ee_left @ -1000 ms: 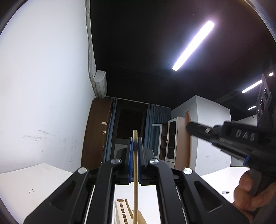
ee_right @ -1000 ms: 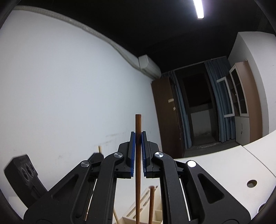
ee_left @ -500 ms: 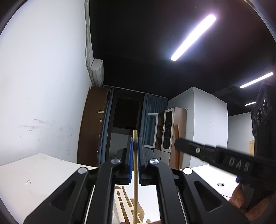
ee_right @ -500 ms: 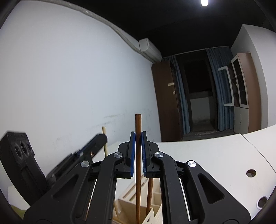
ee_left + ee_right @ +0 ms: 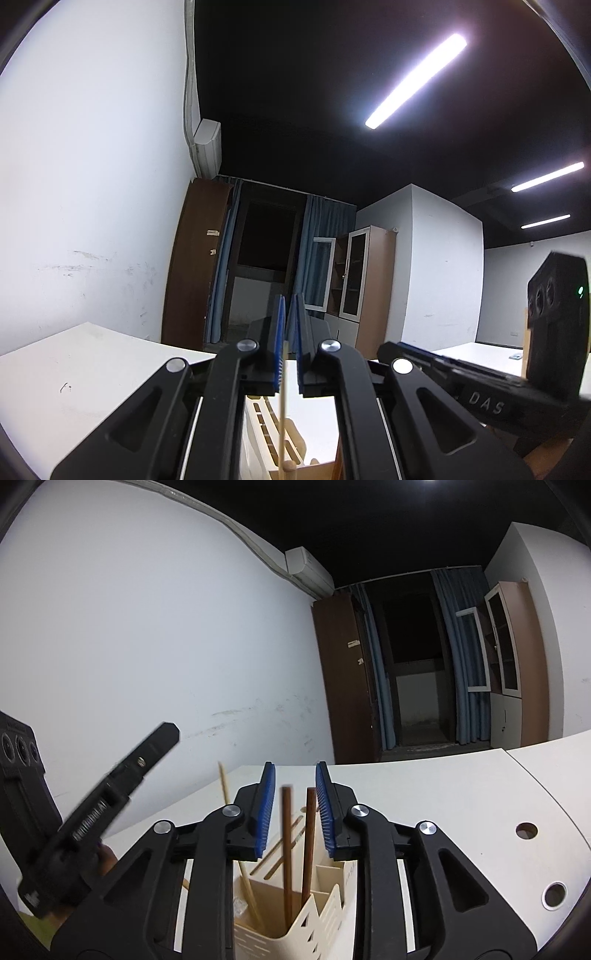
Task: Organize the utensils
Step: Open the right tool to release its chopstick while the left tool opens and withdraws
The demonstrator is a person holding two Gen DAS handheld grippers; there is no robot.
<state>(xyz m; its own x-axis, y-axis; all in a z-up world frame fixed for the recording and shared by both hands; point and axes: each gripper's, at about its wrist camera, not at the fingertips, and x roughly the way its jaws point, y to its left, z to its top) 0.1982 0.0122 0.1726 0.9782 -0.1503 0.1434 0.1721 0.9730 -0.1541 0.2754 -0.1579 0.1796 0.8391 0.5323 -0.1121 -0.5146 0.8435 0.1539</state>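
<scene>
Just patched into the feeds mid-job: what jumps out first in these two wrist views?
In the right wrist view, the right gripper has just been opening; two dark brown wooden chopsticks stand free between its blue pads in the cream slotted plastic utensil holder. In the left wrist view, the left gripper has a pale bamboo chopstick below its nearly closed pads, whose contact is unclear.

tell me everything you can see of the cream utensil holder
The cream utensil holder looks like plastic, with slotted walls, a zigzag front edge and inner dividers forming compartments. It stands on the white table, just below the right hand-held gripper. Two dark brown chopsticks stand in one compartment; a pale chopstick leans in the neighbouring one.
</scene>
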